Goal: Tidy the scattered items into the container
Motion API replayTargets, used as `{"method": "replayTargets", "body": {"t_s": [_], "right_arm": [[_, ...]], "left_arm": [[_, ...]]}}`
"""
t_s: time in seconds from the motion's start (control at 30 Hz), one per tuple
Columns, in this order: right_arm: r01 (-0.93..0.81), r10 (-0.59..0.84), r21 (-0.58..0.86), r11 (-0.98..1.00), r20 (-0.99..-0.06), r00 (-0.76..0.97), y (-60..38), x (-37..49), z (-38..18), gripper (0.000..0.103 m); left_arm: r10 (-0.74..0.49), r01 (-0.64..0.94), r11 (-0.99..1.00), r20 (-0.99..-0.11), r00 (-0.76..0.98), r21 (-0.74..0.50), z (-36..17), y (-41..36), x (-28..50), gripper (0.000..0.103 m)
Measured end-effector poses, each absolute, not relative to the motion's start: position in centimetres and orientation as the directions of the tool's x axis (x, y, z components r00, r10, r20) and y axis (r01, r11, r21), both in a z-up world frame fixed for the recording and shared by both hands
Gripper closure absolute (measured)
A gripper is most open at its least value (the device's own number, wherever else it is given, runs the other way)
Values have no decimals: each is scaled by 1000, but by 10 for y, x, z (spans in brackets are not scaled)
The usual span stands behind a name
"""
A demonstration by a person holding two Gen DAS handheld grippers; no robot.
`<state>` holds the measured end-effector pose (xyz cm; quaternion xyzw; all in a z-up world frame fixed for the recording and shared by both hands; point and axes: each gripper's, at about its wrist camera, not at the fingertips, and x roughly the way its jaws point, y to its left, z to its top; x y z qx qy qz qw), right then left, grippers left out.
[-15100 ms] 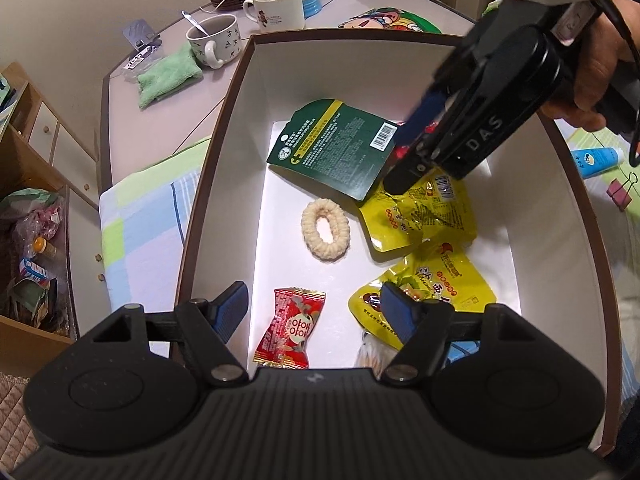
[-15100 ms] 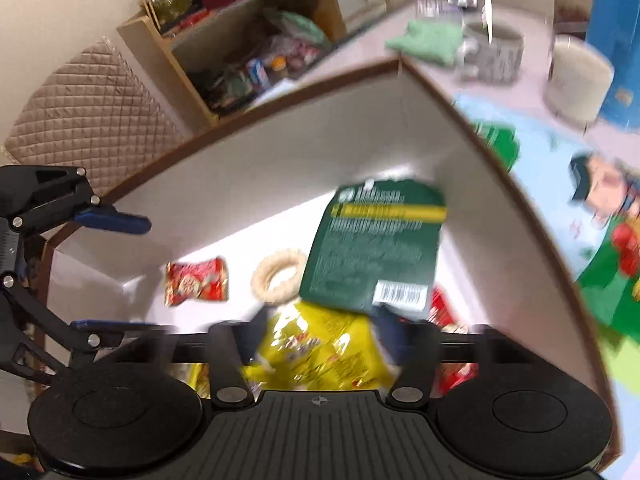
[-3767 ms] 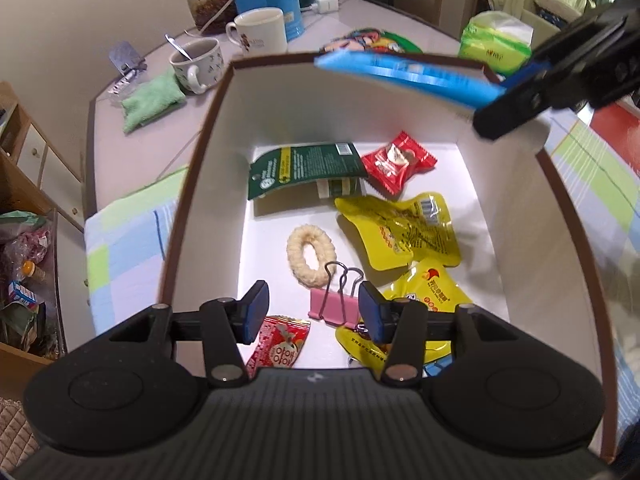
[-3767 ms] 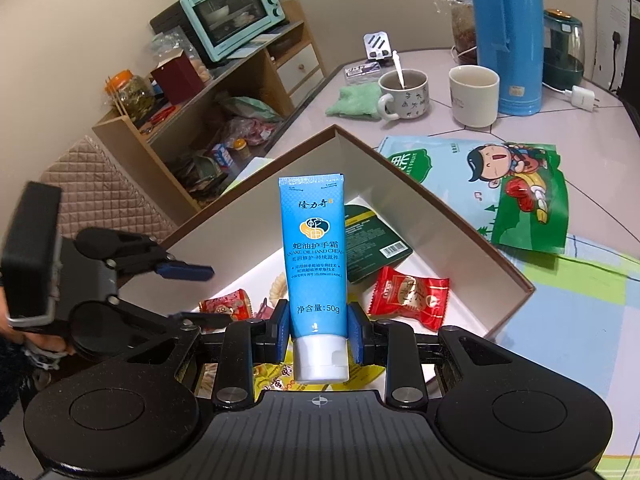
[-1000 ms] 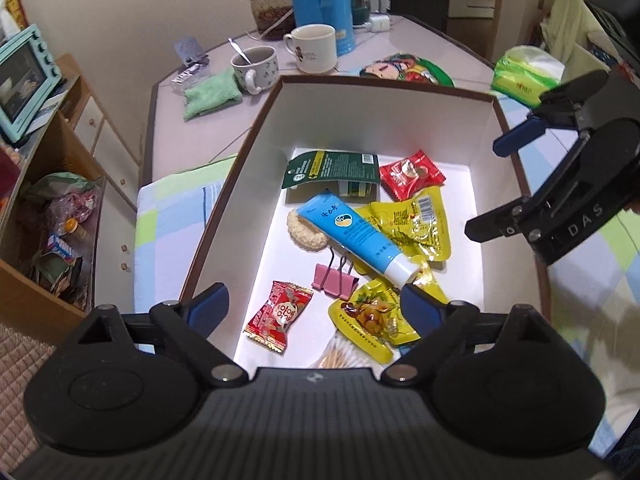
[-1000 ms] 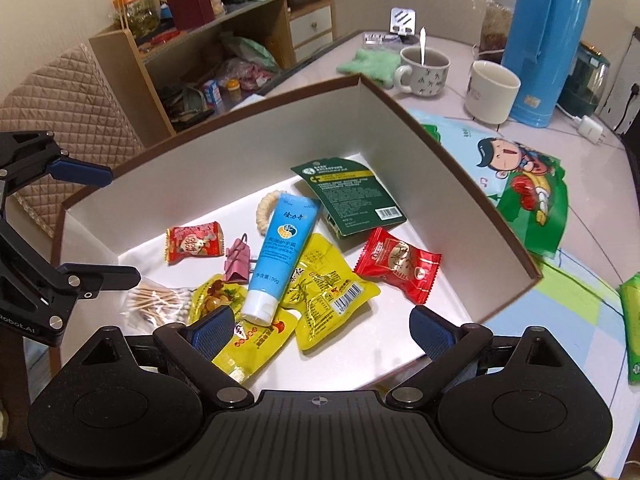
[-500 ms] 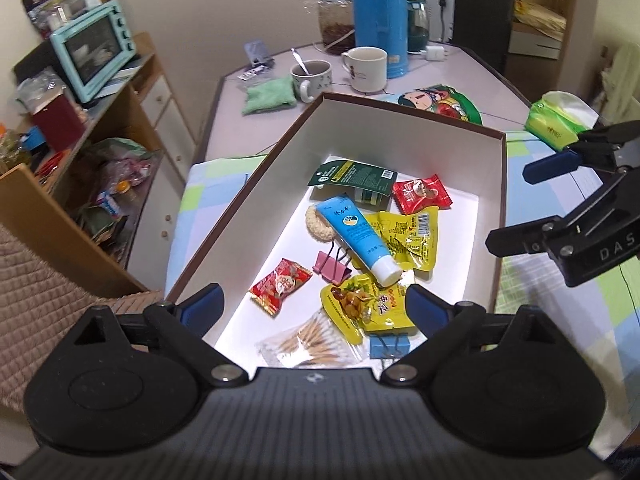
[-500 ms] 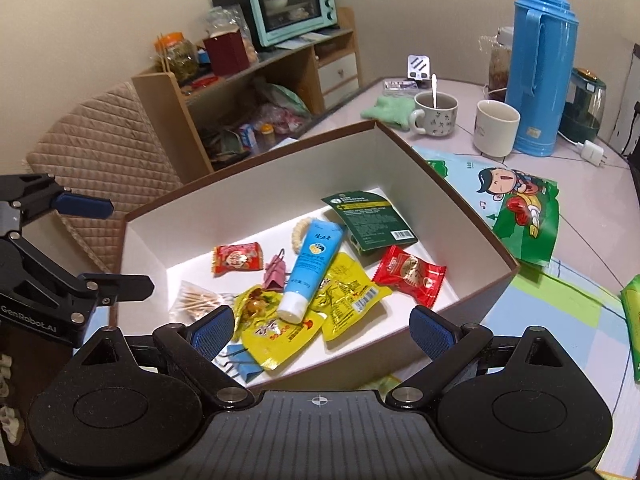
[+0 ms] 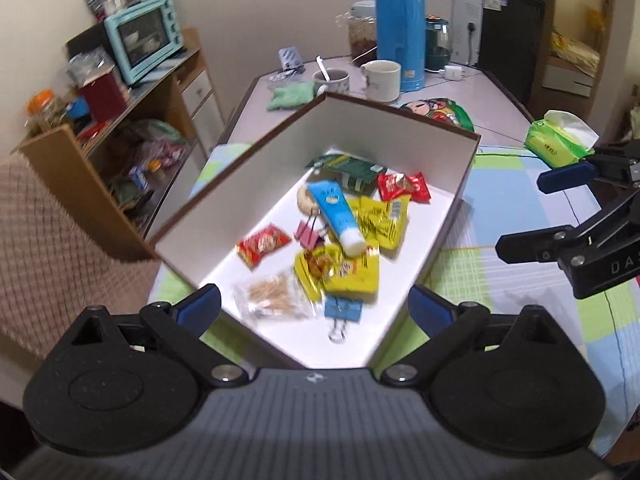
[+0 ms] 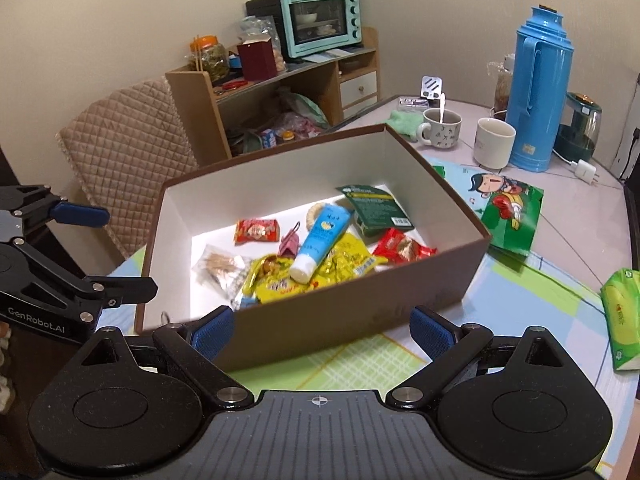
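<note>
Ref. landmark: brown box [image 10: 352,320] w/ white interior, on the checked cloth [image 10: 360,364].

Your L gripper [image 9: 316,308] hangs above the box's near corner, fingers spread wide, nothing between them. In the R wrist view it sits left of the box, clear of the wall.

Box contents, left to right in the R wrist view:
- Clear bag of toothpicks [image 10: 218,264], near-left on the box floor.
- Red candy pkt [image 10: 256,231], behind the toothpicks.
- Pink binder clip [image 10: 290,242], just right of that pkt.
- Yellow snack pouches [image 10: 316,272], box centre, overlapping each other.
- Blue tube of hand cream [image 10: 320,240], lying diagonally on top of the pouches, white cap toward the near wall.
- Dark green pkt [image 10: 376,208], far-right part of the box.
- 2nd red candy pkt [image 10: 402,250], near the right wall.
- Blue binder clip [image 9: 343,310], seen in the L wrist view at the near end of the box.

Your R gripper [image 10: 322,326] hovers outside the box's near wall, fingers spread wide, empty.

Right of the box: green cartoon-print bag [image 10: 508,208] on the table, then a green tissue pack [image 10: 622,320]. Behind the box: two mugs and a blue thermos [image 10: 538,96].
</note>
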<state>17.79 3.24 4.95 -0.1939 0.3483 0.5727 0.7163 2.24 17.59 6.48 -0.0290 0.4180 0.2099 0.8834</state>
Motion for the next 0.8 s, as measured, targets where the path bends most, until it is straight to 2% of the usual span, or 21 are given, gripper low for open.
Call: {"method": "replayTargets", "body": {"t_s": [0.43,0.8], "right_arm": [[-954,703,192,232,-710,28,-8,179,49,6],[-967,687,157,202,-727,25,-22,169,49,6]], "left_arm": [[420,-544,832,-762,493,106,63,131,-18,4],[446,-592,800,-758,476,100,65,109,-34,4]]}}
